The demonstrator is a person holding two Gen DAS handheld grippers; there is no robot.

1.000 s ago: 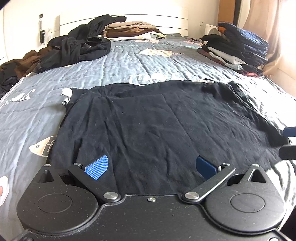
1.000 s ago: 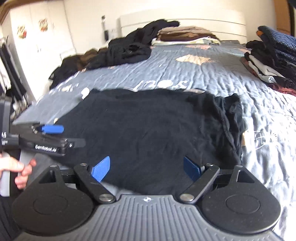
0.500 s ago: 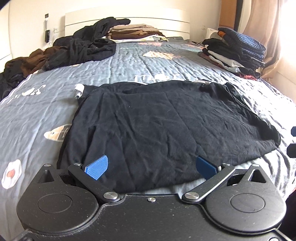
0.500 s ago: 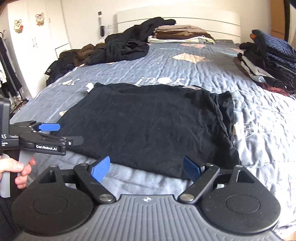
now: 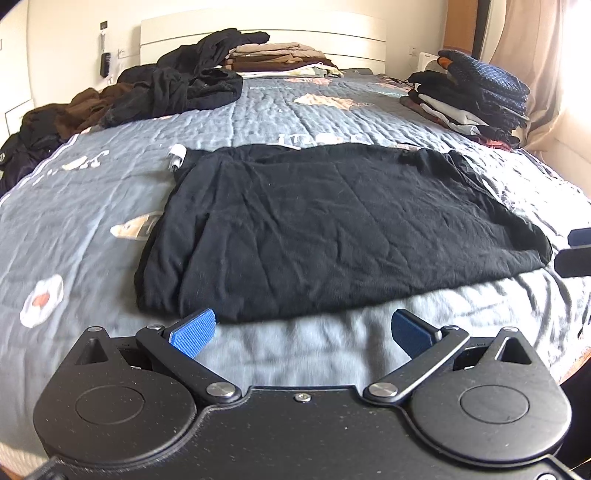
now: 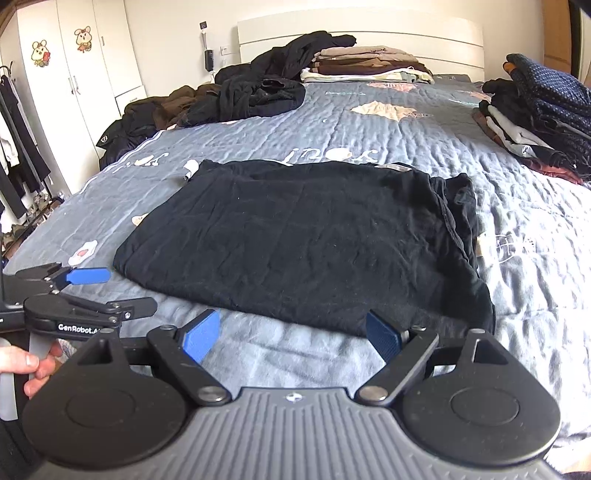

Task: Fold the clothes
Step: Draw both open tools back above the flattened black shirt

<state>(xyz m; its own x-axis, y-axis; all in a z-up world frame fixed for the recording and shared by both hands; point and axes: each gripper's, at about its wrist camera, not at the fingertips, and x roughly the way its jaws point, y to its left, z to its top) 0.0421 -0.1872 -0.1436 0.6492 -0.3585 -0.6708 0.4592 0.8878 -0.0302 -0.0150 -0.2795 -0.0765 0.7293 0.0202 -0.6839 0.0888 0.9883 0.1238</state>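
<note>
Both grippers on my end sit at the near edge of the bed, jaws spread wide, nothing in either. Left gripper: blue pads over bare quilt, left pad just at the near hem of the black garment, not touching that I can tell. Right gripper: same, wide open, empty; its right pad sits against the garment's near right corner in view, contact unclear. From the right wrist view I see the left gripper side-on at the left edge, fingers apart, a hand on its grey handle.

Garment lies flat on the grey-blue quilt, mid-bed, folded into a rough rectangle, with a bunched fold along its right side. Small white item just beside its far left corner; cannot tell what it is.

Further back: loose heap of black and brown clothes on the left side of the bed. Folded stack of tan and brown clothes against the white headboard. Second folded stack, dark with a dotted navy piece on top, on the far right edge. White wardrobe with cartoon stickers at left in the right wrist view, dark clothes hanging beside it.
</note>
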